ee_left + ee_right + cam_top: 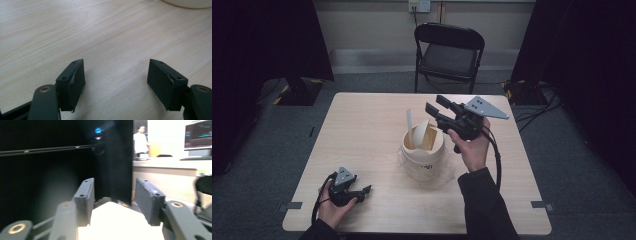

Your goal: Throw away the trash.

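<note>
I have the cream tub [424,155] standing near the middle of the counter [362,130], and I place everything by it. Flat pale pieces [422,132] stand upright inside the tub and lean against its rim, and one thin white strip [409,122] rises above the rest at the tub's left back edge. My right gripper [437,111] hangs in the air just above and to the right of the tub, pointing left over its rim; its fingers [85,195] stand partly apart with nothing between them, and none of the pieces touches them. In the right gripper view those fingers look past a blurred pale shape below them toward a dark curtain [50,170]. My left gripper [362,192] rests low on the counter, well to the left of the tub and nearer to me, pointing toward it. Its fingers [73,80] are spread wide over bare wood, empty, with the tub's base just at the upper edge of the left gripper view.
</note>
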### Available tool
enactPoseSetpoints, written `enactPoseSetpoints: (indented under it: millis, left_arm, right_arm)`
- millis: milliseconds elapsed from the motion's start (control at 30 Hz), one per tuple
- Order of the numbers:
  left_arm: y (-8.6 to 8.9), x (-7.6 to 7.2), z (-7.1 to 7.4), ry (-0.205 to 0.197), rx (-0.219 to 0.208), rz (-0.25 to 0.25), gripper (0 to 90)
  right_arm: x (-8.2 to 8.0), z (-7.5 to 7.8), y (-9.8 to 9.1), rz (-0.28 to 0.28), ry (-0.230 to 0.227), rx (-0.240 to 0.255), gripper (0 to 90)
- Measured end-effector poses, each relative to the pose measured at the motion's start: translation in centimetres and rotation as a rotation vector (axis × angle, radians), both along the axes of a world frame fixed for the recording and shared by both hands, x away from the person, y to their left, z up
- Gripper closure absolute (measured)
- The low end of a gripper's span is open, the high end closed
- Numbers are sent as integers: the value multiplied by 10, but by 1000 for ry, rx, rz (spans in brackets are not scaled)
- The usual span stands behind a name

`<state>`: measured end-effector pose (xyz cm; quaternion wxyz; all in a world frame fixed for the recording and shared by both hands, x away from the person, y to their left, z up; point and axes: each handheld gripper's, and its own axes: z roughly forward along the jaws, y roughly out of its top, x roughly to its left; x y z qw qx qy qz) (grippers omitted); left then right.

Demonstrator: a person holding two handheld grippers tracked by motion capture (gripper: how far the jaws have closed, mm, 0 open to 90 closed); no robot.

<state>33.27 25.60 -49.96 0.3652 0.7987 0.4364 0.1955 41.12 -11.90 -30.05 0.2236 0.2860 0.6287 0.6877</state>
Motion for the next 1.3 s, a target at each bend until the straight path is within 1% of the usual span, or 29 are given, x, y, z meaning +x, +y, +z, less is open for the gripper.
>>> enactPoseSetpoints:
  millis: [33, 67, 100, 133, 167, 233, 267, 300, 333, 400, 433, 467, 500, 533, 567, 700, 800, 833, 867, 900, 933, 967, 1000, 1067, 1133, 1167, 1267, 1300]
  left_arm:
    - [0, 0, 0, 0, 0, 0, 300]
    - [0, 0, 0, 0, 1, 0, 300]
    - [0, 0, 0, 0, -1, 1, 300]
    - [0, 0, 0, -1, 3, -2, 301]
    - [0, 0, 0, -3, 1, -1, 301]
    - [0, 0, 0, -5, -1, 4, 308]
    - [0, 0, 0, -3, -6, 7, 328]
    - [1, 0, 0, -7, 0, 6, 345]
    - [2, 0, 0, -8, -3, 5, 345]
    - [3, 0, 1, -8, -2, 6, 375]
    - [4, 0, 0, -9, -10, 10, 381]
    - [4, -1, 0, -8, -11, 11, 385]
    - [5, -1, 1, -8, -8, 9, 385]
    - [6, -1, 1, -7, -14, 13, 387]
    - [6, -1, 2, -9, -17, 15, 387]
    - [11, -1, 5, -19, -40, 29, 392]
    - [16, -1, 6, -12, -49, 42, 391]
    - [18, -2, 6, -12, -46, 47, 391]
    - [20, -2, 6, -8, -49, 48, 390]
    - [21, -2, 6, -13, -52, 57, 390]
    - [24, -1, 7, -12, -51, 57, 388]
    - [26, -1, 7, -10, -50, 60, 384]
    - [27, -1, 7, -14, -51, 67, 383]
    - [31, -1, 7, -11, -58, 75, 375]
    - [37, -1, 7, -8, -53, 84, 365]
    - [39, -1, 6, -3, -54, 89, 360]
    - [46, 1, 5, 5, -42, 103, 358]
    - [48, 1, 4, 8, -39, 105, 353]
  right_arm:
    - [-1, -5, -12, -39, 11, 4, 448]
    - [-1, -9, -17, -55, 18, 4, 431]
    - [-1, -9, -17, -55, 18, 4, 431]
    - [-3, -18, -29, -86, 40, -1, 404]
    - [-3, -18, -29, -86, 40, -1, 404]
    - [-5, -28, -39, -117, 60, -9, 387]
    - [-7, -40, -49, -149, 88, -18, 361]
    - [-8, -46, -55, -166, 102, -26, 354]
    - [-8, -46, -55, -166, 102, -26, 354]
    - [-10, -58, -64, -193, 134, -29, 342]
    - [-10, -65, -69, -203, 151, -34, 342]
    - [-12, -80, -78, -228, 191, -49, 334]
    - [-12, -80, -78, -228, 191, -49, 334]
    - [-14, -91, -84, -246, 225, -70, 329]
    - [-14, -91, -84, -246, 225, -70, 329]
    - [-19, -118, -98, -275, 300, -122, 323]
    - [-22, -137, -108, -299, 353, -166, 319]
    - [-24, -148, -115, -316, 380, -188, 319]
    - [-25, -154, -119, -325, 392, -199, 319]
    - [-25, -154, -119, -325, 392, -199, 319]
    - [-25, -159, -122, -335, 407, -213, 319]
    - [-26, -163, -127, -347, 429, -237, 316]
    - [-26, -168, -131, -360, 441, -257, 314]
    - [-26, -177, -139, -389, 464, -272, 312]
    - [-26, -185, -147, -408, 494, -304, 304]
    - [-26, -189, -153, -426, 508, -324, 301]
    - [-28, -195, -163, -453, 536, -342, 293]
    - [-29, -195, -170, -468, 551, -348, 288]
